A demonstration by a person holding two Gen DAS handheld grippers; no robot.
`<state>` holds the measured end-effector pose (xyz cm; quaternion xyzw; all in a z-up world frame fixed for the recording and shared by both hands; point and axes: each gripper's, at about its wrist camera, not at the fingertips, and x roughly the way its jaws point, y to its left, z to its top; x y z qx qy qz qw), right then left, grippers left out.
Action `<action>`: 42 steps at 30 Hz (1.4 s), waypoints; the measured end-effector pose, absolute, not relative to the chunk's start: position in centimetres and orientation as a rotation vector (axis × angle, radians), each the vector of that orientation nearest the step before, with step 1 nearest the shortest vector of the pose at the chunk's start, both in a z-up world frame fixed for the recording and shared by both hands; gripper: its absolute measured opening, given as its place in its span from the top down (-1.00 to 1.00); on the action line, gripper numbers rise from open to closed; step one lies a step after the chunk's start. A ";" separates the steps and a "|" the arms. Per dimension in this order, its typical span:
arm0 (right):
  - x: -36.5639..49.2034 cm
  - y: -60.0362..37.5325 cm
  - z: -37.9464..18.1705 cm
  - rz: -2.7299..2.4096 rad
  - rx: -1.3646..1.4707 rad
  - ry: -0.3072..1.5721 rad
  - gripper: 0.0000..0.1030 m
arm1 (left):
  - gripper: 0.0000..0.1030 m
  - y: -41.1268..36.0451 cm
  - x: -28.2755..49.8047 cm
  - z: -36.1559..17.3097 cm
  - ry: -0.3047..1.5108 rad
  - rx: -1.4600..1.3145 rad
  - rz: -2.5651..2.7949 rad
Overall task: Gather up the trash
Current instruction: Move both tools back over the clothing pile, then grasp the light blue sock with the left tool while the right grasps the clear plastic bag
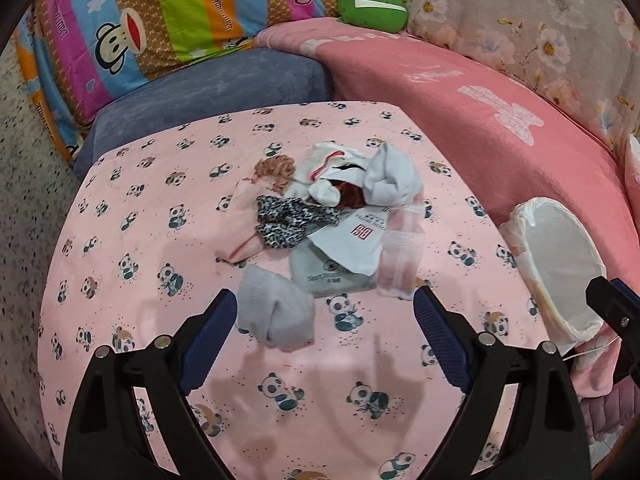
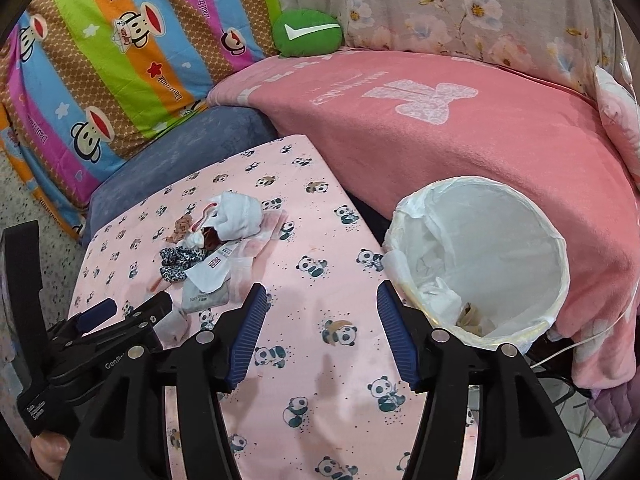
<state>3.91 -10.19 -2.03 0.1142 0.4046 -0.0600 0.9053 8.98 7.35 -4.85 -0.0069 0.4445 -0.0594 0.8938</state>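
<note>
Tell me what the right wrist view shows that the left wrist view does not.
Only the right wrist view looks into the trash bin and shows crumpled trash at its bottom, plus the left gripper from the side. Only the left wrist view shows the gray crumpled piece in full, just ahead of the open left gripper. Both show the trash pile on the panda cloth, the pink blanket and the green cushion.
</note>
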 end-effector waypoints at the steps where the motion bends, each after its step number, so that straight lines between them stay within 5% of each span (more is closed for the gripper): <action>1: 4.1 -9.8 -2.2 -0.119 0.231 0.839 -0.13 | -0.67 7.9 9.1 -5.2 0.929 -0.022 -0.117; 14: 9.3 -5.4 -5.4 -0.056 0.219 0.925 -0.13 | -0.63 12.3 10.6 -8.6 1.020 -0.137 -0.121; 23: 13.1 -3.4 -8.8 -0.039 0.194 0.972 -0.13 | 0.00 12.6 11.5 -10.2 1.068 -0.171 -0.209; 29: 15.4 -3.0 -10.5 -0.044 0.192 0.987 -0.07 | 0.18 12.5 11.7 -10.1 1.060 -0.176 -0.233; 34: 16.7 -2.9 -12.0 -0.032 0.198 1.022 0.27 | 0.22 12.3 12.0 -10.0 1.059 -0.175 -0.239; 38: 17.1 -2.6 -13.0 -0.005 0.207 1.054 0.84 | 0.23 12.2 12.1 -9.7 1.055 -0.172 -0.233; 42: 16.0 -2.6 -12.1 0.006 0.204 1.016 0.89 | 0.23 11.7 11.9 -9.1 1.042 -0.162 -0.230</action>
